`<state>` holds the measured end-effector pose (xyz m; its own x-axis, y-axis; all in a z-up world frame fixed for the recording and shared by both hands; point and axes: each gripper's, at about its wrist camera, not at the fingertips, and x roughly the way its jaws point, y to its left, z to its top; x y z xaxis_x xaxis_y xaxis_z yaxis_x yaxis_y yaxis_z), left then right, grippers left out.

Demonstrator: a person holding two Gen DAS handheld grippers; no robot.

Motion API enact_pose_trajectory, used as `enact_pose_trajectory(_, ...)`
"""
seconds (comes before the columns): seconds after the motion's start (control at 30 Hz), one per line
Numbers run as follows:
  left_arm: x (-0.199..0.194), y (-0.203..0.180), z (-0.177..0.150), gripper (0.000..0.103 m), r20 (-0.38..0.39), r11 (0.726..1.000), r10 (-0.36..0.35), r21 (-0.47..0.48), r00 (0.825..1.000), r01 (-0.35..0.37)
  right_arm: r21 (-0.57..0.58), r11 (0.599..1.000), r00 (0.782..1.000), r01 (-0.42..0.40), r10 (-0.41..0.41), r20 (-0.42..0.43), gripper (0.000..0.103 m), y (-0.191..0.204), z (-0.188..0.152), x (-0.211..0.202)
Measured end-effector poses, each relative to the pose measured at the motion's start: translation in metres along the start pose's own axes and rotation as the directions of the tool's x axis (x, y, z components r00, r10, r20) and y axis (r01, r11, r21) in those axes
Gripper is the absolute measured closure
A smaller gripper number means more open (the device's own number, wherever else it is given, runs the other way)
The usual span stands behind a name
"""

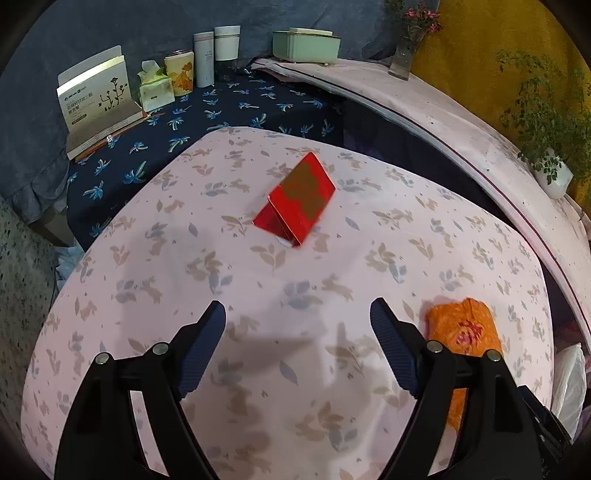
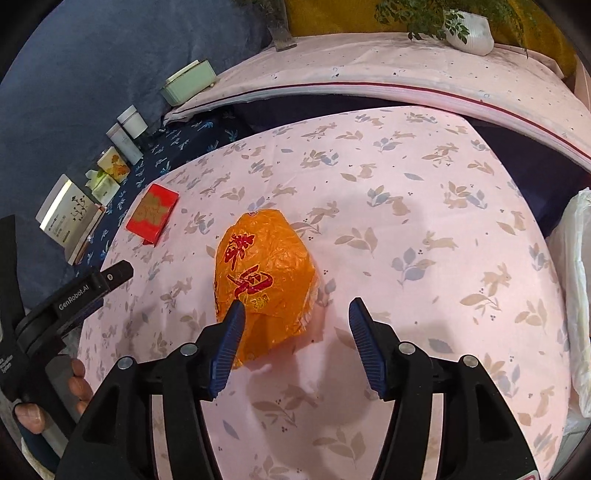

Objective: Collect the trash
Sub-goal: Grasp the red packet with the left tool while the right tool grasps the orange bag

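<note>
A flattened red carton (image 1: 295, 199) with a gold pattern lies on the pink rabbit-print cloth (image 1: 258, 295), some way ahead of my left gripper (image 1: 297, 312). That gripper is open with only cloth between its fingers. A crumpled orange wrapper (image 2: 264, 273) with red characters lies just ahead of my right gripper (image 2: 297, 310), which is open; its left fingertip (image 2: 234, 314) overlaps the wrapper's near edge and the pads do not press on it. The same orange wrapper (image 1: 463, 332) shows behind the left gripper's right finger. The red carton (image 2: 152, 214) sits at the cloth's left edge in the right wrist view.
On the dark palm-print cloth (image 1: 221, 107) stand a white box (image 1: 96, 96), a tissue pack (image 1: 155, 86) and several tins (image 1: 205, 55). A mint box (image 1: 306, 44) and a potted plant (image 2: 469, 29) sit on the pink ledge. A white plastic bag (image 2: 576, 295) hangs at right. A hand (image 2: 55, 398) holds the left gripper's handle.
</note>
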<state>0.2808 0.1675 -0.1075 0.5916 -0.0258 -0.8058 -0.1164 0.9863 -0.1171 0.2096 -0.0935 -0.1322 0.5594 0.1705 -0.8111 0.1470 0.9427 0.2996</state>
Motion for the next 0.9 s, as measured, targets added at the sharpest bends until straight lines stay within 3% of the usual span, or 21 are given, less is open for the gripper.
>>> enact_pose_trajectory(0.13, 0.021, 0.013, 0.026, 0.022, 0.005, 1.0, 0.008, -0.03, 1.0, -0.008, -0.003, 1.0, 1.0, -0.008, 0.008, -0.014, 0.046, 0.007, 0.007, 0.017)
enact_pose_trajectory(0.47, 0.073, 0.011, 0.065, 0.025, -0.015, 1.0, -0.002, -0.015, 1.0, 0.001, -0.013, 1.0, 0.999, -0.005, 0.005, -0.033, 0.046, 0.016, 0.017, 0.047)
enact_pose_trajectory(0.6, 0.088, 0.004, 0.064, 0.046, -0.053, 1.0, -0.031, 0.002, 0.998, 0.031, -0.029, 1.0, 1.0, 0.006, -0.007, -0.024, 0.047, 0.019, 0.017, 0.051)
enact_pose_trajectory(0.67, 0.091, 0.001, 0.059, 0.074, -0.067, 0.999, -0.053, 0.002, 0.996, 0.053, -0.04, 0.999, 1.0, 0.014, -0.014, -0.019, 0.05, 0.02, 0.016, 0.051)
enact_pose_trajectory(0.7, 0.092, -0.001, 0.057, 0.081, -0.079, 0.998, -0.063, 0.003, 0.995, 0.063, -0.051, 0.998, 1.0, 0.021, -0.022, -0.019, 0.058, 0.021, 0.015, 0.052)
enact_pose_trajectory(0.83, 0.085, -0.012, 0.042, 0.098, -0.084, 0.995, -0.086, 0.043, 0.993, 0.09, -0.069, 0.997, 0.999, 0.035, -0.036, -0.015, 0.074, 0.02, 0.01, 0.049)
enact_pose_trajectory(0.9, 0.079, -0.018, 0.034, 0.099, -0.081, 0.993, -0.09, 0.063, 0.993, 0.096, -0.063, 0.998, 0.999, 0.03, -0.031, -0.018, 0.082, 0.018, 0.007, 0.047)
